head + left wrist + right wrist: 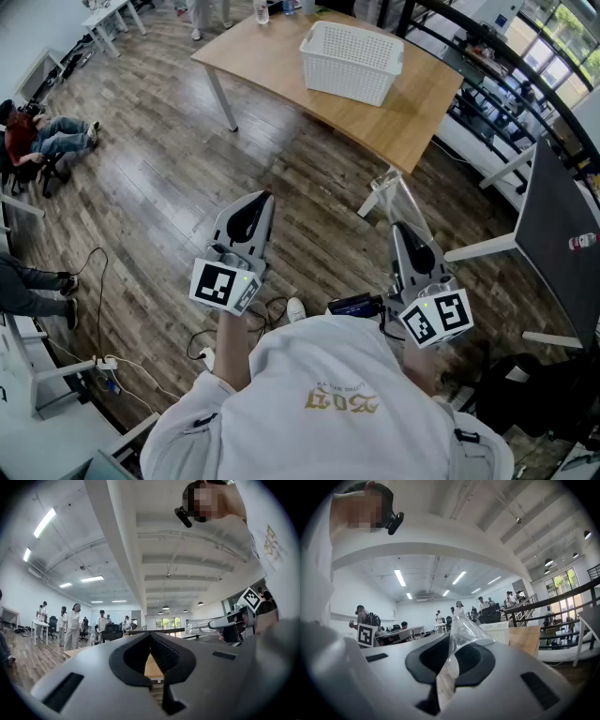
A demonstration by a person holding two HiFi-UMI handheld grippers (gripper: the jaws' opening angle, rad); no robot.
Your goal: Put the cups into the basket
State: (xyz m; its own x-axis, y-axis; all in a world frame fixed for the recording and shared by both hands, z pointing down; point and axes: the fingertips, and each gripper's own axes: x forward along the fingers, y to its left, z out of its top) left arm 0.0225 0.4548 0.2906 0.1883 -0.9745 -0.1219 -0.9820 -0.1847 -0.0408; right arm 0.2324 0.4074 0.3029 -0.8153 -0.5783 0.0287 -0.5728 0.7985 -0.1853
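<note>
Head view: cup (pixel 397 197) held, well short of basket (pixel 352 61)

Your right gripper (pixel 401 229) has its fingers clamped on the clear cup, near side of the basket, off the surface (pixel 422 117). Left gripper (pixel 265 199) fingers are closed together, empty, equally far from the basket.

The white perforated plastic basket (pixel 352 61) sits on the light wooden table (pixel 427 117), well ahead of both tools. The clear plastic cup (pixel 392 192) juts forward from between the jaws of the right tool (pixel 401 228), to the right of the left tool (pixel 267 199).
</note>
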